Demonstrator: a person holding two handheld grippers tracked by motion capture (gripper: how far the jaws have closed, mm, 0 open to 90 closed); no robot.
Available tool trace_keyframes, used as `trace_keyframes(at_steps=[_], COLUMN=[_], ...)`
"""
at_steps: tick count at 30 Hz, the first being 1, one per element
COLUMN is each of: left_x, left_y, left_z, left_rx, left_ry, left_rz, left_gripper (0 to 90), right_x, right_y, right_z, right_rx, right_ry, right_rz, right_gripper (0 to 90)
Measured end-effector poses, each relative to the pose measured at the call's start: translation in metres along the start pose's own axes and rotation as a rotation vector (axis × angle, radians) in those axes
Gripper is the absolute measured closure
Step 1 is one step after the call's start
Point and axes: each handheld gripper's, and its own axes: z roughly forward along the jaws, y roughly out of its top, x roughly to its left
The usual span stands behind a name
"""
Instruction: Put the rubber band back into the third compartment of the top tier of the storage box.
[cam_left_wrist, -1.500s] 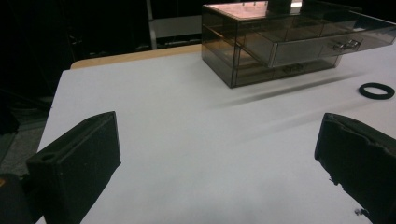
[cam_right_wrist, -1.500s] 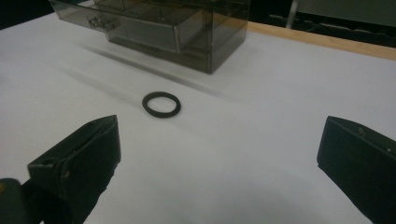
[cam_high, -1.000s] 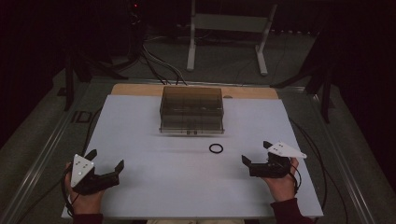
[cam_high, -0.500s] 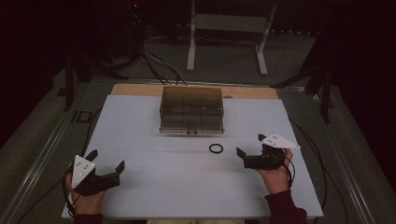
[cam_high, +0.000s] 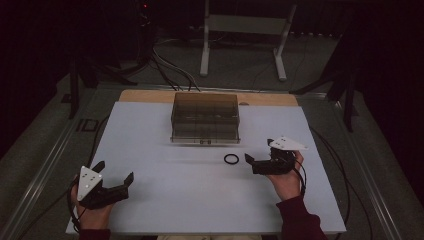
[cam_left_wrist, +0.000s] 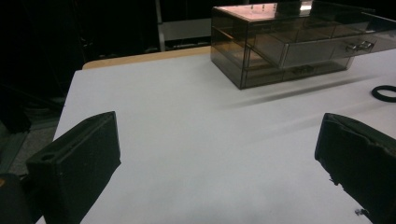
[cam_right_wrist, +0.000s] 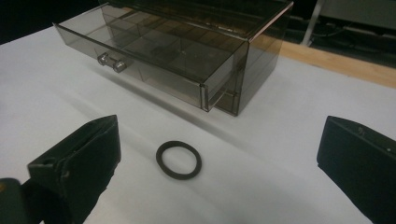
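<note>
A small black ring (cam_high: 231, 159) lies flat on the white board, just in front of a smoky clear drawer box (cam_high: 205, 117). In the right gripper view the ring (cam_right_wrist: 179, 159) sits on the board between and just beyond my open jaws, and the box (cam_right_wrist: 196, 44) has its upper drawer with two knobs (cam_right_wrist: 112, 62) slid partly out. My right gripper (cam_high: 258, 152) is open, a short way right of the ring, not touching it. My left gripper (cam_high: 114, 172) is open over bare board at the front left, holding nothing. Its view shows the box (cam_left_wrist: 289, 42) and the ring (cam_left_wrist: 385, 92) far off.
The white board (cam_high: 165, 200) covers most of the table, with a wooden strip (cam_high: 145, 95) along its far edge. Cables and a metal stand (cam_high: 240, 30) lie on the floor beyond. Dark rails run along both sides of the table.
My right gripper has moved forward and left, closer to the ring, still open. The left gripper, ring and box have stayed put.
</note>
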Motion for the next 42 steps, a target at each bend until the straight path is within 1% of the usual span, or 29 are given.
trace_keyframes(at_steps=[2, 5, 8, 11, 20, 21, 22, 23, 25, 26, 30, 32, 38, 42], left_x=[0.000, -0.001, -0.001, -0.001, -0.001, -0.002, -0.002, -0.002, -0.002, -0.002, -0.002, -0.002, -0.002, -0.003], left_y=[0.000, 0.000, 0.000, 0.000, -0.001, -0.001, -0.001, -0.001, -0.001, -0.001, -0.001, -0.001, -0.002, -0.002], left_z=[0.000, 0.000, 0.001, 0.001, 0.001, 0.001, 0.001, 0.001, 0.001, 0.001, 0.001, 0.001, 0.002, 0.002], left_rx=[0.001, 0.001, 0.003, 0.005, 0.004, 0.004, 0.002, 0.002, 0.001, 0.001, 0.002, 0.001, 0.005, 0.005], left_ry=[-0.001, 0.000, -0.002, -0.004, -0.005, -0.002, 0.000, 0.000, 0.004, 0.004, 0.004, 0.005, 0.001, -0.001], left_rz=[-0.001, -0.001, -0.002, 0.003, 0.005, 0.005, 0.005, 0.005, 0.008, 0.008, 0.007, 0.007, 0.008, 0.008], left_gripper=[0.9, 1.0, 0.9, 0.9, 0.9, 0.9, 1.0, 1.0, 1.0, 1.0, 1.0, 1.0, 1.0, 1.0], right_x=[0.000, 0.000, 0.000, 0.000, 0.003, 0.003, 0.005, 0.005, 0.004, 0.004, 0.003, 0.003, 0.000, 0.000], right_y=[0.000, 0.000, 0.001, 0.001, 0.001, 0.001, 0.001, 0.001, 0.000, 0.000, -0.002, -0.003, -0.009, -0.011], right_z=[0.002, 0.010, 0.013, 0.019, 0.035, 0.037, 0.040, 0.042, 0.045, 0.045, 0.054, 0.055, 0.068, 0.072], right_rx=[0.008, 0.026, 0.030, 0.035, 0.065, 0.068, 0.082, 0.090, 0.102, 0.102, 0.134, 0.138, 0.187, 0.199], right_ry=[0.003, 0.000, 0.002, 0.012, 0.023, 0.023, 0.015, 0.008, 0.017, 0.017, 0.022, 0.025, 0.041, 0.047], right_rz=[0.004, -0.004, -0.007, 0.010, 0.014, 0.012, 0.016, 0.016, 0.026, 0.026, 0.031, 0.031, 0.051, 0.056], right_gripper=[0.2, 0.2, 0.2, 0.3, 0.3, 0.9, 4.8, 5.0, 5.3, 5.3, 5.5, 5.6, 7.1, 14.7])
